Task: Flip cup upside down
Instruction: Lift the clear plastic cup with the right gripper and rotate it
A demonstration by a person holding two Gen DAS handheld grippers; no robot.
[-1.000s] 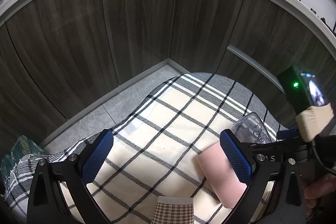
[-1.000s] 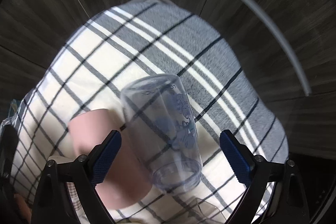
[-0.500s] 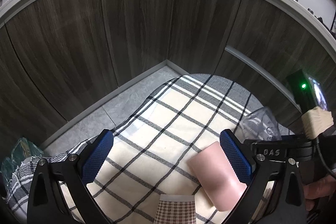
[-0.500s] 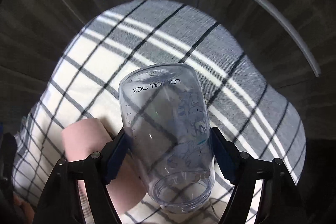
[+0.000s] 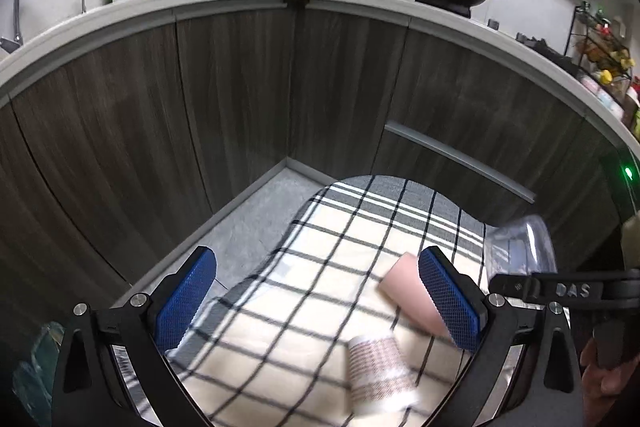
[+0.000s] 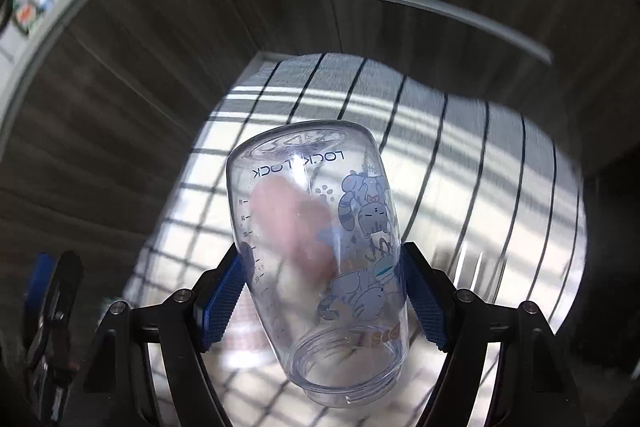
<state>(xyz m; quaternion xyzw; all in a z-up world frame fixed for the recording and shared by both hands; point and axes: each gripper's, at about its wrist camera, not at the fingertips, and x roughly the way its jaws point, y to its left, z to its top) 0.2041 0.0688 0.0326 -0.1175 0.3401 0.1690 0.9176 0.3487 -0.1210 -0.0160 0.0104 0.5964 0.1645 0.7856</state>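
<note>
Right gripper clamped mid-wall on clear printed plastic cup: probably light, stiff, slippery. Left gripper spread, holding nothing.

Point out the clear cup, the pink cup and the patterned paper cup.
clear cup (image 6: 320,247), right wrist view, middle of its printed wall.
pink cup (image 5: 404,291), left wrist view, bare side wall.
patterned paper cup (image 5: 378,373), left wrist view, checked side wall.

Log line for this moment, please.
right gripper: shut on clear cup, lifted over plaid cloth | left gripper: open | pink cup: lying
</note>
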